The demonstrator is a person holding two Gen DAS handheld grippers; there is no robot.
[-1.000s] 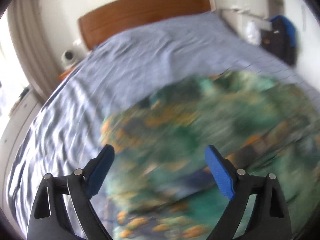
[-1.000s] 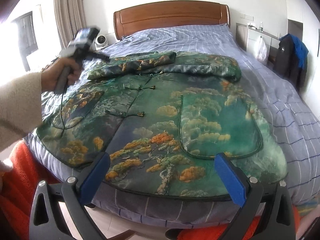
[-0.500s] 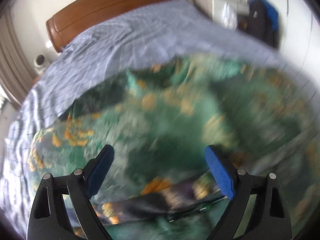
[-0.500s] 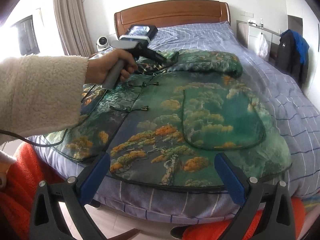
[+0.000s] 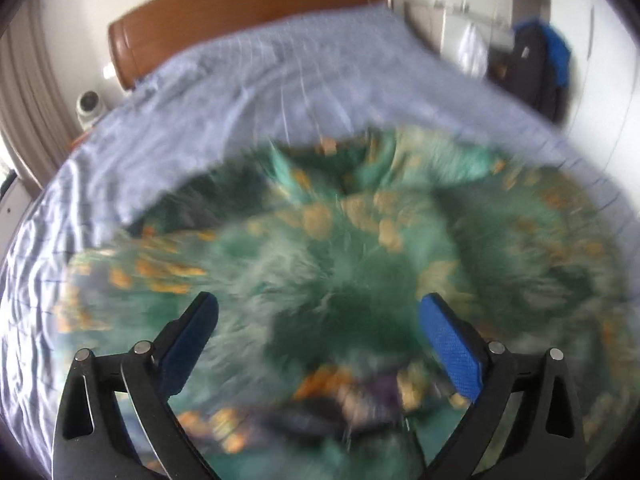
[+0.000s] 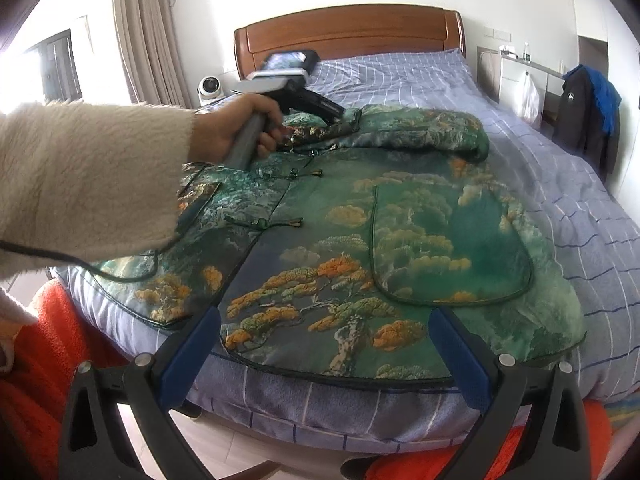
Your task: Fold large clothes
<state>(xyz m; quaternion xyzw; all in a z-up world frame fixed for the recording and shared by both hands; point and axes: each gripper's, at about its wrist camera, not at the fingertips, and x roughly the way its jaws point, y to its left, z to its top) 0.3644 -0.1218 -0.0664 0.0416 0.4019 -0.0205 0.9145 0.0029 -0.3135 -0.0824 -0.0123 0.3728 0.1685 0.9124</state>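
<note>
A large green jacket with orange and gold tree print (image 6: 400,240) lies front up on the bed, its sleeves folded across the top near the collar. My left gripper (image 5: 318,320) is open and empty, low over the jacket's upper part; that view is blurred. In the right wrist view the left gripper (image 6: 340,114), held in a hand with a cream fleece sleeve, points at the collar. My right gripper (image 6: 325,334) is open and empty, above the jacket's hem at the foot of the bed.
The bed has a blue checked sheet (image 6: 580,208) and a wooden headboard (image 6: 348,28). A dark and blue jacket (image 6: 588,112) hangs at the right by a white cabinet. A white fan (image 6: 209,87) and curtains stand at the left. Orange fabric (image 6: 52,360) lies below the bed's foot.
My left gripper has moved from the jacket's left side toward the collar at the top middle, staying open. My right gripper has come slightly closer to the hem.
</note>
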